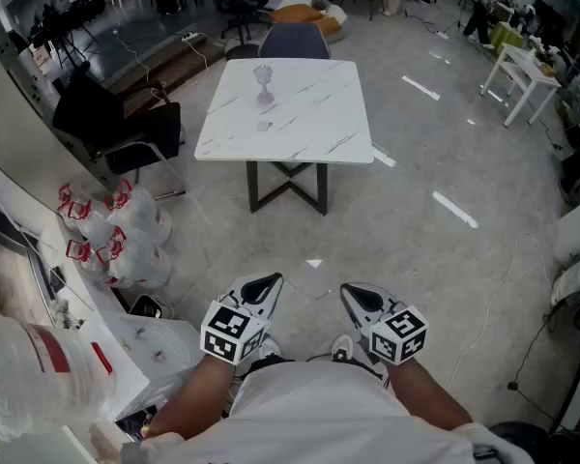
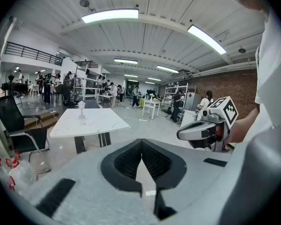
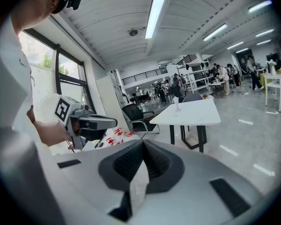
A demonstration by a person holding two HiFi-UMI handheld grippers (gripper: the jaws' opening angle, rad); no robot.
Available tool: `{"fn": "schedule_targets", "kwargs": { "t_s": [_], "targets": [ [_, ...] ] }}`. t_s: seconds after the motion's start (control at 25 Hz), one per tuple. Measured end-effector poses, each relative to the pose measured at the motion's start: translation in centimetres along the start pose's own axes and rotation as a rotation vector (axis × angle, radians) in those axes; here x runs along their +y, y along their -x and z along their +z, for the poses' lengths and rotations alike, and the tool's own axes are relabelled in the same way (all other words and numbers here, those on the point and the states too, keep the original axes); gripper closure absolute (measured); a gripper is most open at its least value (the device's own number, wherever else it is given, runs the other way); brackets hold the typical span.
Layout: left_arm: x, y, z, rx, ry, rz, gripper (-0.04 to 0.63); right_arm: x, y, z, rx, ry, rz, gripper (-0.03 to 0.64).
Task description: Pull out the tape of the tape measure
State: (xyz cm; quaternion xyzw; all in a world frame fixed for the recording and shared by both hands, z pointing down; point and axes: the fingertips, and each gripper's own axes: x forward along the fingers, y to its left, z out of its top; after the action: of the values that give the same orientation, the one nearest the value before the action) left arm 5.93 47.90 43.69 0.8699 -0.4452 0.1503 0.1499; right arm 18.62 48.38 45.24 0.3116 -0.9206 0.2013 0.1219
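Observation:
I see no tape measure that I can tell for certain. A white marble table (image 1: 309, 114) stands some way ahead on the grey floor, with a clear stemmed glass (image 1: 263, 83) on it and a small pale round thing (image 1: 263, 124) lying just in front of the glass. My left gripper (image 1: 269, 280) and right gripper (image 1: 353, 291) are held close to the body, side by side above the floor, far short of the table. Both are shut with nothing between the jaws. The left gripper view shows its jaws (image 2: 141, 142) closed, and the right gripper view the same (image 3: 142, 142).
A black office chair (image 1: 126, 129) stands left of the table and a dark chair (image 1: 295, 39) behind it. White bags with red print (image 1: 116, 235) lie on the floor at the left, beside a white counter (image 1: 126, 346). A small white table (image 1: 527, 75) stands far right.

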Motion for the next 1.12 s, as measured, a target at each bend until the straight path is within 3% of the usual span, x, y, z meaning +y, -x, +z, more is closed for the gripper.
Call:
{"fn": "schedule_targets", "kwargs": {
  "t_s": [0.56, 0.84, 1.12],
  "targets": [
    [0.2, 0.0, 0.7, -0.016, -0.009, 0.000, 0.589, 0.3, -0.1, 1.2, -0.029, -0.007, 0.005, 0.612],
    [1.7, 0.6, 0.7, -0.034, 0.023, -0.022, 0.589, 1.5, -1.5, 1.0, -0.029, -0.008, 0.000, 0.611],
    [4.1, 2.0, -0.1, -0.035, 0.000, -0.032, 0.589, 3.5, -3.9, 0.4, -0.010, 0.010, -0.027, 0.611]
  ]
}}
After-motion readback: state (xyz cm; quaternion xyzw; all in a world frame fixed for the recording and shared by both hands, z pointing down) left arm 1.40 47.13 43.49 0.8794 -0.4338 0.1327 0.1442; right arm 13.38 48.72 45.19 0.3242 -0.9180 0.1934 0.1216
